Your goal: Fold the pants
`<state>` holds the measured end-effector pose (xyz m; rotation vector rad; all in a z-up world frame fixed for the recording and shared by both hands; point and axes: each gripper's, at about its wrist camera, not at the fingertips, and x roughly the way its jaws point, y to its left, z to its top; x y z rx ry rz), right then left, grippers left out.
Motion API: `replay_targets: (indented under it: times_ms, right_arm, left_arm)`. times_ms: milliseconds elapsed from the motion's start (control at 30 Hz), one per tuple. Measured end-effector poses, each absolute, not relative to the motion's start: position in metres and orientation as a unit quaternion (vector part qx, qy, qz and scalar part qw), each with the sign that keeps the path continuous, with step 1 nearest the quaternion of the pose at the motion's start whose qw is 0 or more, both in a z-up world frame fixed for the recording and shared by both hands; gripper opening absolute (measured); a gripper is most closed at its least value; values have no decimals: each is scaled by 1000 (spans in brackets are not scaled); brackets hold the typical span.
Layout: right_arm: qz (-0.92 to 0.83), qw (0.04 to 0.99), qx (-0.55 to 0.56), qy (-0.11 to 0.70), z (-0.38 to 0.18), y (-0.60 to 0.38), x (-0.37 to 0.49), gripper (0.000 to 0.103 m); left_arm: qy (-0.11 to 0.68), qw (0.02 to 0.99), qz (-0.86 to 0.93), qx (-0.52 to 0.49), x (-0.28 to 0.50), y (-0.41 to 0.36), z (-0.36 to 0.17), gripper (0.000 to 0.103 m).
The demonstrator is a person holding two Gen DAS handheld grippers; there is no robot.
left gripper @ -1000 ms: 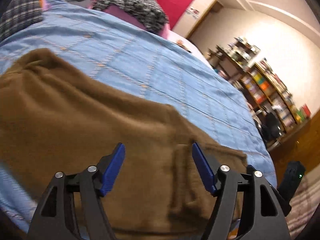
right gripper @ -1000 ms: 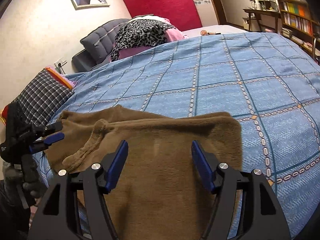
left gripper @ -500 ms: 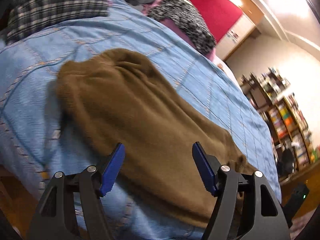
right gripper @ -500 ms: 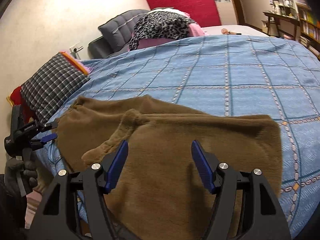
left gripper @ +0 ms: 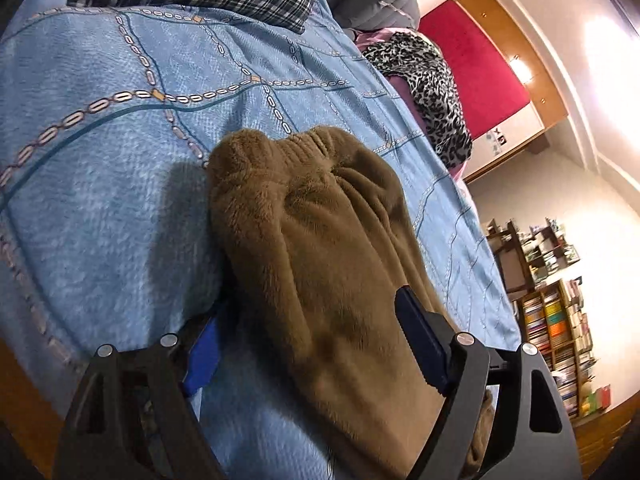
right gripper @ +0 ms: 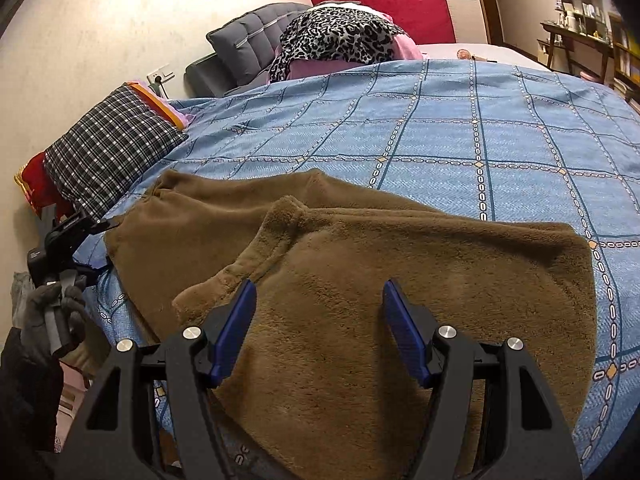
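Observation:
The brown fleece pants (right gripper: 360, 272) lie partly folded on the blue patterned bedspread (right gripper: 480, 132), near its front edge. In the left wrist view the pants' ribbed end (left gripper: 316, 200) lies straight ahead. My left gripper (left gripper: 308, 336) is open, with the pants' edge between its blue fingers (left gripper: 420, 336); one finger is low beside the fabric. It also shows in the right wrist view (right gripper: 96, 224) at the pants' left end. My right gripper (right gripper: 316, 320) is open and empty, just above the middle of the pants.
A plaid pillow (right gripper: 108, 148) lies at the bed's left corner. A leopard-print cloth (right gripper: 340, 36) is heaped by the grey headboard (right gripper: 248, 44). Bookshelves (left gripper: 560, 320) stand along the far wall. The bed's edge is just below both grippers.
My left gripper has swung left and come down to the pants' end, so the fabric now lies between its fingers. My right gripper has moved closer over the pants. Both stay open.

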<state>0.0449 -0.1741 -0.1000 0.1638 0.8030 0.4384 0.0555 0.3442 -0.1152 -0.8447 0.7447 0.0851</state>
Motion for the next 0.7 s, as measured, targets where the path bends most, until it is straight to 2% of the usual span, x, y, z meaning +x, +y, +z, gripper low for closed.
replay_targets:
  times_ms: [533,600,667,700]
  right_arm:
    - [207,891,77,396,-104,-170,47,67]
    - [206,892,76,395,-104,-170,47,67]
    - [206,892,77,396,-104,-171,47,67]
    - [206,891,77,396,-104,-171,47,67]
  left_arm:
    - [305,842,-26,-444,90,350,-119,88]
    - [302,845,-40,-440,92,345,-115,83]
    - [308,840,-52,-443,95,342,-115,62]
    - [313,838,-53,-445,97,340,-115,57]
